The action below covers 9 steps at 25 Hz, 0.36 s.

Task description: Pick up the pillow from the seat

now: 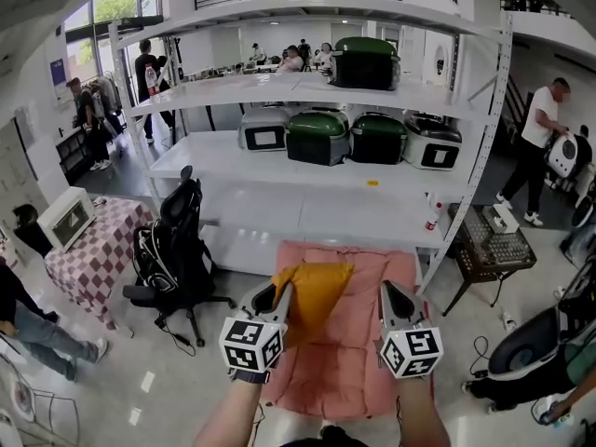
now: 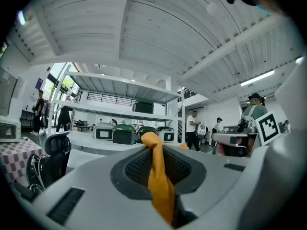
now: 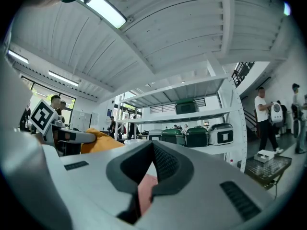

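Above the pink seat (image 1: 346, 372), in front of the white shelving (image 1: 307, 161), the orange pillow (image 1: 315, 291) hangs from the left gripper (image 1: 277, 298). That gripper's jaws are clamped on a narrow gathered fold of the orange fabric, which runs up between the pads and bunches above the tips. The bulk of the pillow hangs to the right of the hold, between the two tools. The right gripper (image 1: 396, 304) sits just beside the pillow with its jaws brought together. It grips nothing that I can make out; the pink low in its gap appears to be the seat beyond. I cannot tell whether the pillow's lower edge is clear of the seat. Principal risk: the hold takes only a thin pinch of cloth near one edge, so the pillow's weight pulls sideways on it. A quick lift or swing could draw the fold out and drop the pillow. Secondary risk: a trailing edge may drag on the seat cover and pull it along. The right gripper offers no support at present.
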{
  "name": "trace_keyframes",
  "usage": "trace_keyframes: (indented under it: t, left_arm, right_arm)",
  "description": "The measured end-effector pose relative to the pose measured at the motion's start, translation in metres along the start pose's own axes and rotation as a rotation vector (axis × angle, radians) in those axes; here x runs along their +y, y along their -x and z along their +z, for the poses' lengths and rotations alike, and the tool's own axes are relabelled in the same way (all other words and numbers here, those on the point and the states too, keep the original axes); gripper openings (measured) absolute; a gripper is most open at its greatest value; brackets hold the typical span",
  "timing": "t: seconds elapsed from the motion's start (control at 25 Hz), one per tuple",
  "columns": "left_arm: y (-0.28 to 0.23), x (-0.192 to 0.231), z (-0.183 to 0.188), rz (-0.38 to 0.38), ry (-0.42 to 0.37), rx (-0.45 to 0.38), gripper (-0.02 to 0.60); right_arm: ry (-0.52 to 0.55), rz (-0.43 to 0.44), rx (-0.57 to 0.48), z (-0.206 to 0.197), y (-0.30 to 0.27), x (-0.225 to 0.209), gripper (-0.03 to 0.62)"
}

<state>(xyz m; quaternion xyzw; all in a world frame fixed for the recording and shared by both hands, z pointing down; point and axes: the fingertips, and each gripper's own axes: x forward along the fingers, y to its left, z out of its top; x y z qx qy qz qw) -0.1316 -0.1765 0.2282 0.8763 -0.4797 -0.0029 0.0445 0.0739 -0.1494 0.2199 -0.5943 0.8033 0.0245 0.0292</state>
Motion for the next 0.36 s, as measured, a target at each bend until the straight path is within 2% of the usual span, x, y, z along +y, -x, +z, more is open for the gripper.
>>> trace_keyframes:
  t: [0.36]
  left_arm:
    - [0.0067, 0.0039, 0.0048, 0.001, -0.007, -0.007, 0.057]
  right_arm:
    - [0.010, 0.002, -0.002, 0.0033, 0.0006, 0.0080, 0.002]
